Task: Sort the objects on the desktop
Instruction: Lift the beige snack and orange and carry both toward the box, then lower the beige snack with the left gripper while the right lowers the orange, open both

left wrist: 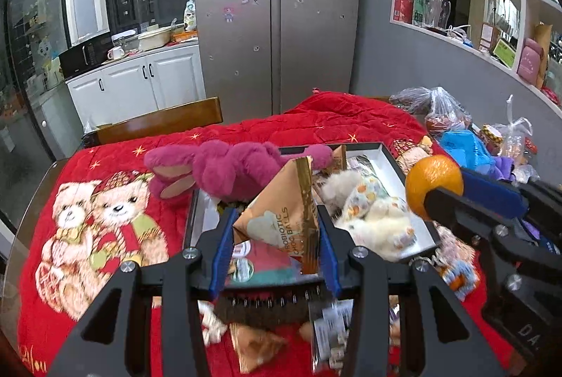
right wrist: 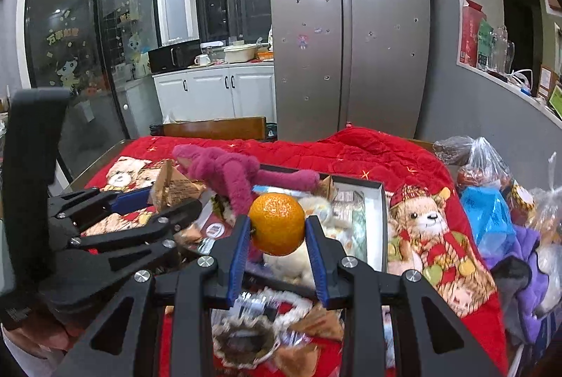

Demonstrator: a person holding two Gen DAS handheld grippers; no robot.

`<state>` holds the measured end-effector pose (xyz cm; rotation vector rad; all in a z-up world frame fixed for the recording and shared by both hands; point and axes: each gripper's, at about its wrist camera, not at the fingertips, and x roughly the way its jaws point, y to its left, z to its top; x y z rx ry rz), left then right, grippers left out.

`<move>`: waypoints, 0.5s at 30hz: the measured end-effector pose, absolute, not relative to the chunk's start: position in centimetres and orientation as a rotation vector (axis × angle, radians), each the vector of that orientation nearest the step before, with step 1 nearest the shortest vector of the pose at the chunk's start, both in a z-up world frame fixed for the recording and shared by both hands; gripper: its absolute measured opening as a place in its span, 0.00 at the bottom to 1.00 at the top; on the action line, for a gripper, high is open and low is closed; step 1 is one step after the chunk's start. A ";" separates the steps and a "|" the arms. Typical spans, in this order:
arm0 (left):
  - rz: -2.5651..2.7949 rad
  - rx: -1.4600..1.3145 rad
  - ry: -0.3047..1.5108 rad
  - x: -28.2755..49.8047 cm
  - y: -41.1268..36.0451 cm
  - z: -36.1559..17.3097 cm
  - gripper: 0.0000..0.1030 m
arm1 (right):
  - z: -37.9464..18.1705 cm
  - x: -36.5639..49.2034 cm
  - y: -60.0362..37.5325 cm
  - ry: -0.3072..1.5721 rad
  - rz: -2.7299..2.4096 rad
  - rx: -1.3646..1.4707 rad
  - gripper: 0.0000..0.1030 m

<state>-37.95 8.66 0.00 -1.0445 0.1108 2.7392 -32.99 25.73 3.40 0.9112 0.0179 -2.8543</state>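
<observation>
My left gripper (left wrist: 275,233) is shut on a tan pyramid snack packet (left wrist: 281,212) printed "probiotic choc balls", held above the near end of a black-rimmed white box (left wrist: 393,162). My right gripper (right wrist: 277,236) is shut on an orange (right wrist: 277,224), held above the same box (right wrist: 379,201). The orange (left wrist: 433,185) and right gripper also show at the right of the left wrist view; the left gripper (right wrist: 168,197) and packet (right wrist: 175,187) show at the left of the right wrist view. A pink plush (left wrist: 228,171) drapes over the box's far rim; a white plush (left wrist: 372,212) lies inside.
A red bear-print blanket (left wrist: 105,219) covers the table. Loose snack packets (left wrist: 256,345) and a dark brush (right wrist: 242,342) lie near the front edge. Plastic bags (right wrist: 488,180) and a purple cloth (right wrist: 530,275) crowd the right side. A wooden chair back (left wrist: 158,122) stands behind.
</observation>
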 end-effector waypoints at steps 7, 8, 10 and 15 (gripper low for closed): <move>2.735 -1.117 0.086 -41.8 7.9 -2.6 0.43 | 2.6 -37.9 26.2 0.005 -2.835 0.938 0.32; 2.737 -1.123 0.104 -42.1 7.8 -3.0 0.43 | 2.4 -38.6 26.2 0.001 -2.836 0.947 0.32; 2.763 -1.138 0.152 -42.4 7.4 -3.7 0.43 | 1.8 -40.1 26.3 -0.032 -2.824 0.955 0.32; 2.758 -1.181 0.132 -43.3 6.0 -5.1 0.43 | -0.5 -42.3 26.7 -0.153 -2.771 0.987 0.32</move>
